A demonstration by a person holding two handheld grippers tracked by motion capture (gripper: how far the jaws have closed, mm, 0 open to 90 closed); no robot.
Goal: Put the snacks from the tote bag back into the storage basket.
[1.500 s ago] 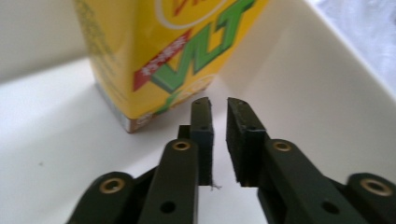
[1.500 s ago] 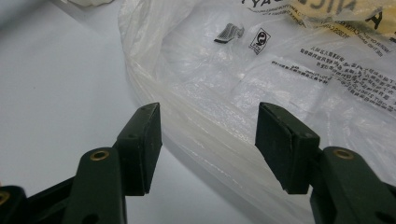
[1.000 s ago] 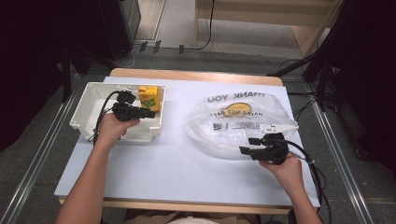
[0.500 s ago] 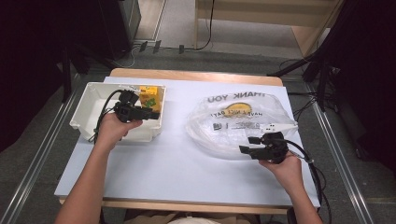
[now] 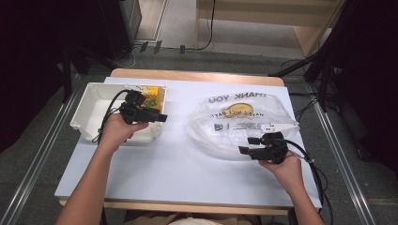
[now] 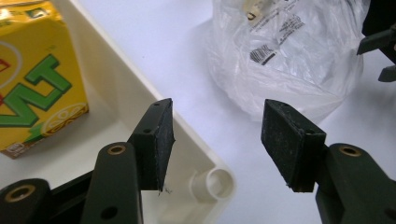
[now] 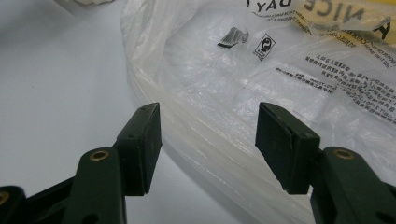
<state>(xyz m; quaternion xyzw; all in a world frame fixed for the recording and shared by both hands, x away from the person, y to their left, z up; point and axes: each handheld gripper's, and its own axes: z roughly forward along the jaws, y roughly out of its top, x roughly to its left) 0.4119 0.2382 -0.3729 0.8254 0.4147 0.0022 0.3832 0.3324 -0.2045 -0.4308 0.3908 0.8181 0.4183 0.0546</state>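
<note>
A thin, clear plastic bag (image 5: pixel 241 124) lay crinkled and glossy, printed with black text, on a smooth, matt pale-blue counter (image 5: pixel 173 171) edged in light wood. Beside it sat a white tray (image 5: pixel 91 110) of smooth, faintly shiny moulded plastic, holding a glossy yellow printed cardboard carton (image 6: pixel 35 77). The left tongs (image 6: pixel 217 137) and right tongs (image 7: pixel 208 144) were matt black plastic with brass-coloured metal rivets, their pads (image 6: pixel 289 140) dull, rubbery and slightly rough.

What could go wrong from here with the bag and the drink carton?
The left gripper, jaws just opened and empty, straddles the white bin's rim and might snag it. The yellow carton leans in the bin and may topple. The right gripper sits open at the thin plastic bag, which might slip or tear.
</note>
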